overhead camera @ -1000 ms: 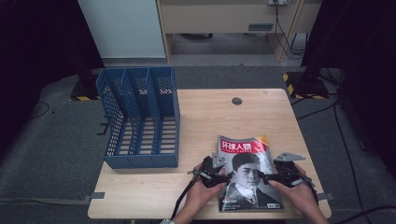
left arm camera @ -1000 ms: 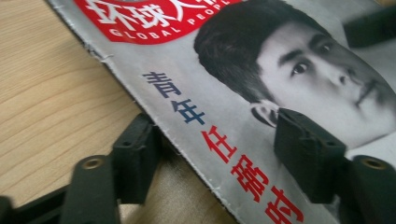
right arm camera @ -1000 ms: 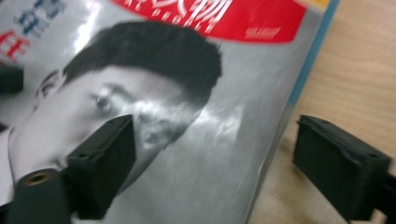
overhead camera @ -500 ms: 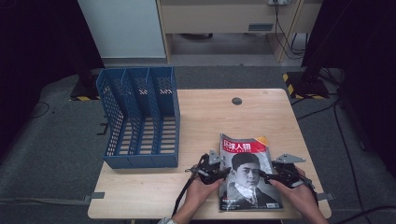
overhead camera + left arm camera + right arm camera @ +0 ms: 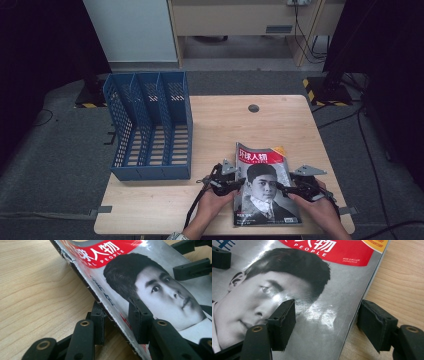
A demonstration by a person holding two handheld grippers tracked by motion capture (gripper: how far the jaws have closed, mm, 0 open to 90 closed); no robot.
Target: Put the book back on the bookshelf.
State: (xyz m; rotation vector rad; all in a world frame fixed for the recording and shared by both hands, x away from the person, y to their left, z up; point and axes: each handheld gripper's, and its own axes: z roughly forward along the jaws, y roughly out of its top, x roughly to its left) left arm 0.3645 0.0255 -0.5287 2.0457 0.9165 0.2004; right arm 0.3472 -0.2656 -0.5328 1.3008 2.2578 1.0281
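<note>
Left gripper view: my left gripper [image 5: 117, 322] has just been closing over the spine edge of the glossy magazine with the red title band and black-and-white portrait cover [image 5: 140, 282], one jaw slid under the lifted edge and the other on top of the cover. Whether the pads already pinch the paper, I cannot tell. That edge rides clear of the pale wooden table [image 5: 37, 290], which I judge is why the lower jaw could get beneath it. My right gripper [image 5: 325, 325] stands wide across the opposite edge, one jaw resting over the cover at 9 o'clock, the other on bare wood at 3 o'clock; it grips nothing, and its jaws had closed a little within the last second. Seen from the high view, the magazine [image 5: 265, 182] lies at the table's 5 o'clock corner between my two hands. At 10 o'clock stands the blue perforated plastic file rack with three slots [image 5: 150, 125], well apart, the likely destination. A two-sided hold would keep the floppy pages from sagging.
</note>
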